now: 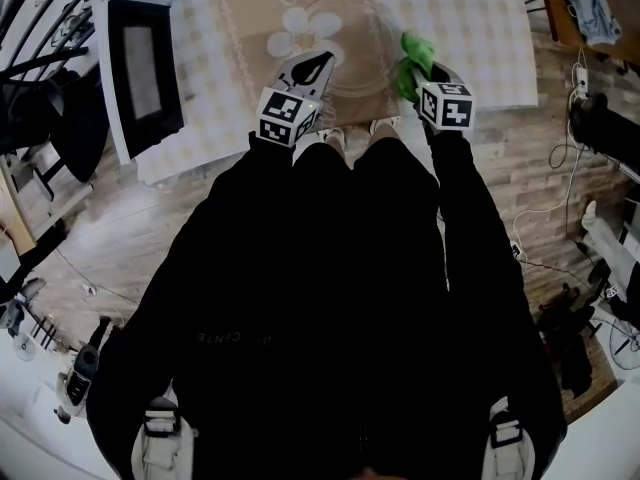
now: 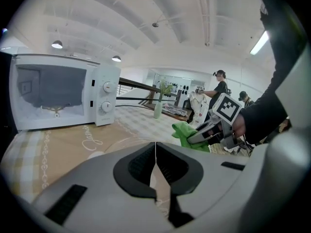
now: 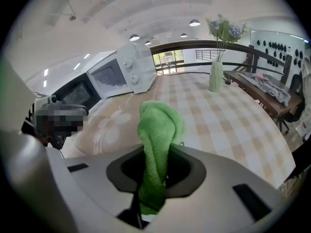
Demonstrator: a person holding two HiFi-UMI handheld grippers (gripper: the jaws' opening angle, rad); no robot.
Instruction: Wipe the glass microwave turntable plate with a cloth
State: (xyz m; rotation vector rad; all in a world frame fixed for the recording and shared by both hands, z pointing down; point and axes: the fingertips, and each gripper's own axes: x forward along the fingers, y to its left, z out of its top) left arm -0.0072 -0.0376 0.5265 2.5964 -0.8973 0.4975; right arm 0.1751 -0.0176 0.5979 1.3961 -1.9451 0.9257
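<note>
From the head view, a white boxy microwave [image 1: 140, 68] sits at the far left of the bench [image 1: 480, 28] with its dark door swung open. A checked covering and a beige printed runner [image 1: 250, 18] spread to its right. The left gripper [image 1: 316, 68] hangs over the runner. Farther from the microwave, the right gripper [image 1: 428, 76] carries a bunched green cloth [image 1: 408, 56]. The person's black clothing hides the bench's near edge. In the left gripper view the grey jaws, with ribbed dark pads, are together with nothing between them. The microwave's open cavity stands to the left, its door cut off by the frame. The clear glass plate [image 2: 124, 142] shows only as a faint curved rim on the runner just past the jaw tips, nearer than the microwave, and its body is hard to make out. In the right gripper view the jaws are clamped on the fuzzy terry cloth. It bulges above them in a rounded fold and hides part of the runner short of the microwave.
</note>
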